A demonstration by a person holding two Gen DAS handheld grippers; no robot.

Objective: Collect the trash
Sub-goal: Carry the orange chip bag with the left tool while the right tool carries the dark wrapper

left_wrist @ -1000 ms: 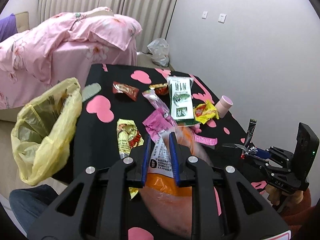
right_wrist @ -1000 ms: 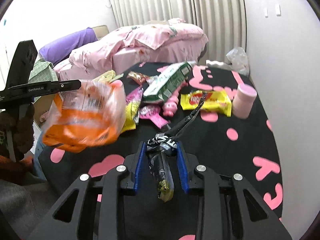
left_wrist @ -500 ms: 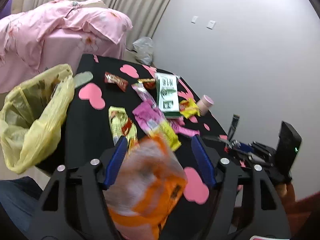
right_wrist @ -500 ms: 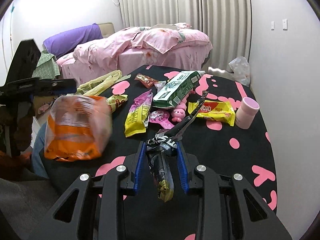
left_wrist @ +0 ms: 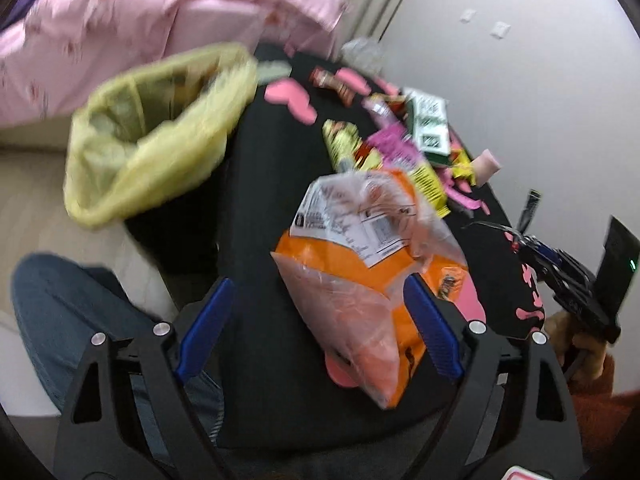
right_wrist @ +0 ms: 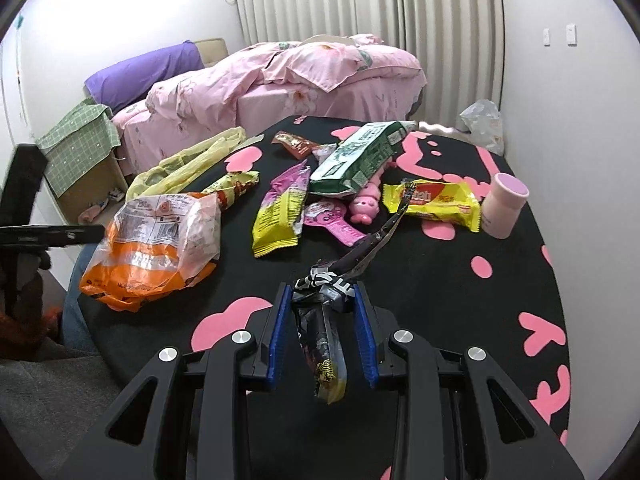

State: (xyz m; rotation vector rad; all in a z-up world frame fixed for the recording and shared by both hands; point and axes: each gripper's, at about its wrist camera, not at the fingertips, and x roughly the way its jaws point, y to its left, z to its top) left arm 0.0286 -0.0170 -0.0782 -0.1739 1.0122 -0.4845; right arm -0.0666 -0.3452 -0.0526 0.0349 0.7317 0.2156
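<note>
Released since a second ago, the orange bag (right_wrist: 154,246) now lies on the near-left edge of the desk (right_wrist: 440,280), and the left gripper (left_wrist: 320,320), then clamped on it, hangs over it with fingers spread wide. The yellow trash bag (left_wrist: 156,136) gapes just off the desk's left side, its mouth blurred, so I can't tell what it holds. The right gripper (right_wrist: 322,330) has fingers closed on a black wrapper (right_wrist: 320,344). Judging by this, collecting is at an early step: next, the black wrapper needs carrying left to the trash bag, and the orange bag re-gripping. Other wrappers, a green packet (right_wrist: 360,156) and a pink cup (right_wrist: 504,204) litter the black, pink-patterned desk; a pink bed (right_wrist: 280,76) stands behind.
</note>
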